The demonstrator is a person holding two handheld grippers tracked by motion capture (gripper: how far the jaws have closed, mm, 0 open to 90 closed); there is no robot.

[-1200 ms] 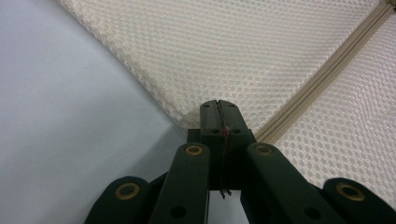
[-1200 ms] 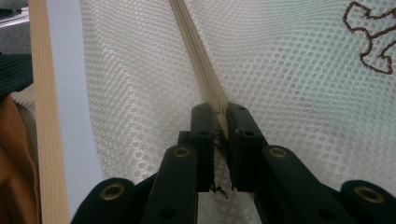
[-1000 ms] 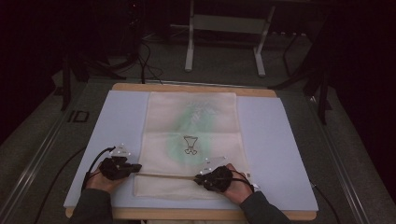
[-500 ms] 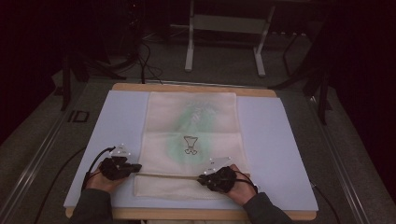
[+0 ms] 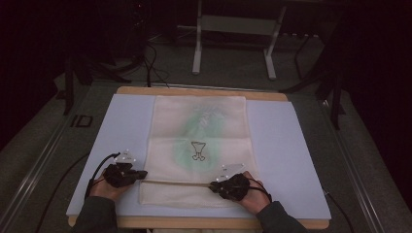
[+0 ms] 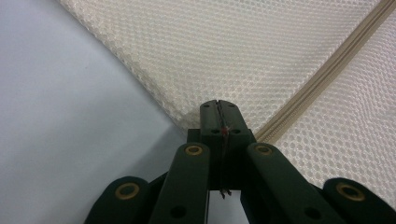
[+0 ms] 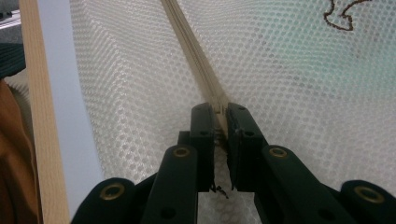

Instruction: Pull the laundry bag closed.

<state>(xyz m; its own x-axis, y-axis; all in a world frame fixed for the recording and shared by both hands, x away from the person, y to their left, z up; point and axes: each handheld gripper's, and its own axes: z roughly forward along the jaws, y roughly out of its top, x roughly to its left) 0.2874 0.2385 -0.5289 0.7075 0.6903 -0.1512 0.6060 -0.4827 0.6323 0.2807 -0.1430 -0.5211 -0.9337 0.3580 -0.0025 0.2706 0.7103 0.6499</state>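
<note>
A cream mesh bag point(image 5: 199, 126) lies flat on a pale blue mat point(image 5: 286, 145), with something green and a black drawing point(image 5: 197, 149) showing through it. A beige zipper point(image 5: 177, 182) runs across its near part. My left gripper point(image 5: 144, 174) point(image 6: 218, 105) is shut on the bag's left edge, at the end of the zipper point(image 6: 322, 79). Farther right on that line, my right gripper point(image 5: 212, 185) point(image 7: 219, 108) is shut on the zipper point(image 7: 191, 46), which runs in between its jaws. The jaws hide what lies between them.
The mat covers a wooden table point(image 5: 194, 91), whose near edge point(image 7: 39, 116) is close beside the right gripper. Behind the table are metal stand legs point(image 5: 197, 48) and cables on a dark floor. Bare mat lies left and right of the bag.
My right gripper has crept slightly to the right along the zipper line. The left gripper has stayed where it was.
</note>
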